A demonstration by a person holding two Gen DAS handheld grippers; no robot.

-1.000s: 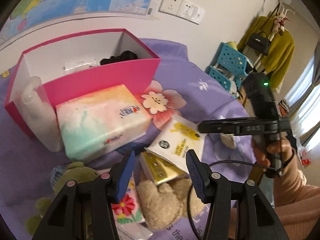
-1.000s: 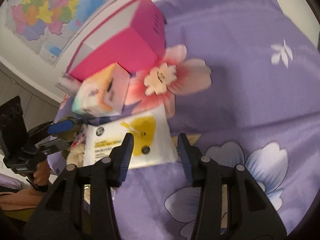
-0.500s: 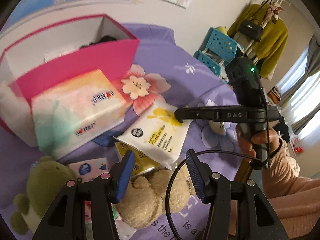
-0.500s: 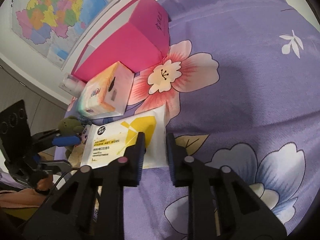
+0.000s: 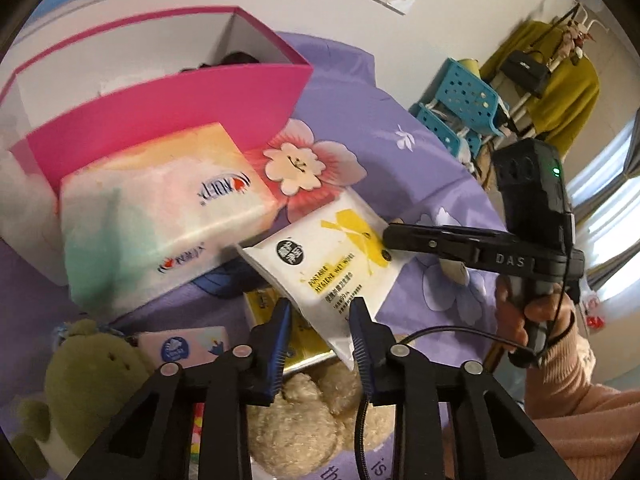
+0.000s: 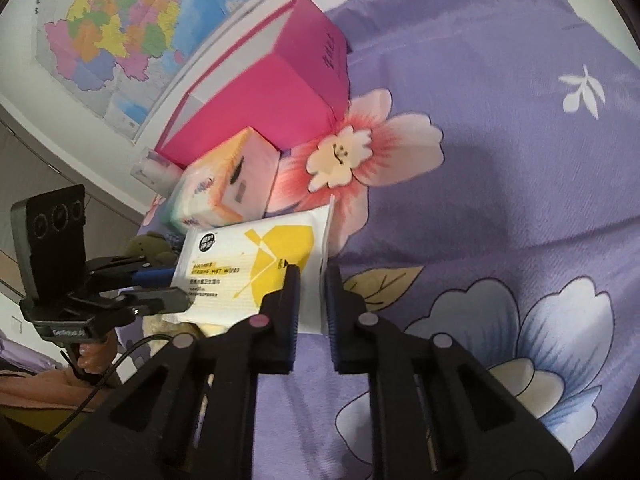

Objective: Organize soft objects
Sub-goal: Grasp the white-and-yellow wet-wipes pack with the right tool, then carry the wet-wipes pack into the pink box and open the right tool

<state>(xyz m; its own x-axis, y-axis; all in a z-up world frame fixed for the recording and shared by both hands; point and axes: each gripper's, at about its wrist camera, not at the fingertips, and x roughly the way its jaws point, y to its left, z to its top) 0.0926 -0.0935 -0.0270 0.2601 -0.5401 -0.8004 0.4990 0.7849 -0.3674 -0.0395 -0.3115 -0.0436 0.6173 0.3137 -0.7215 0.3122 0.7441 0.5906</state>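
A white and yellow wet wipes pack [image 5: 324, 258] lies tilted on the purple bedspread, also shown in the right wrist view [image 6: 248, 272]. My right gripper [image 6: 310, 276] is shut on the pack's right edge; it also shows in the left wrist view [image 5: 386, 236]. My left gripper [image 5: 320, 320] is open, its fingers around the pack's near corner, not closed on it. A pastel tissue pack [image 5: 156, 216] leans against an open pink box [image 5: 168, 112]. A green plush [image 5: 88, 376] and a beige plush [image 5: 304, 420] lie below.
A yellow packet [image 5: 272, 308] and a small pink tissue packet [image 5: 184, 348] lie under the wipes pack. The box holds dark items. Blue baskets [image 5: 460, 108] and a clothes rack stand beyond the bed. A wall map [image 6: 112, 32] hangs behind the box.
My right gripper closed on the wipes pack's edge and lifted that side. My left gripper moved in so its open fingers straddle the pack's near corner.
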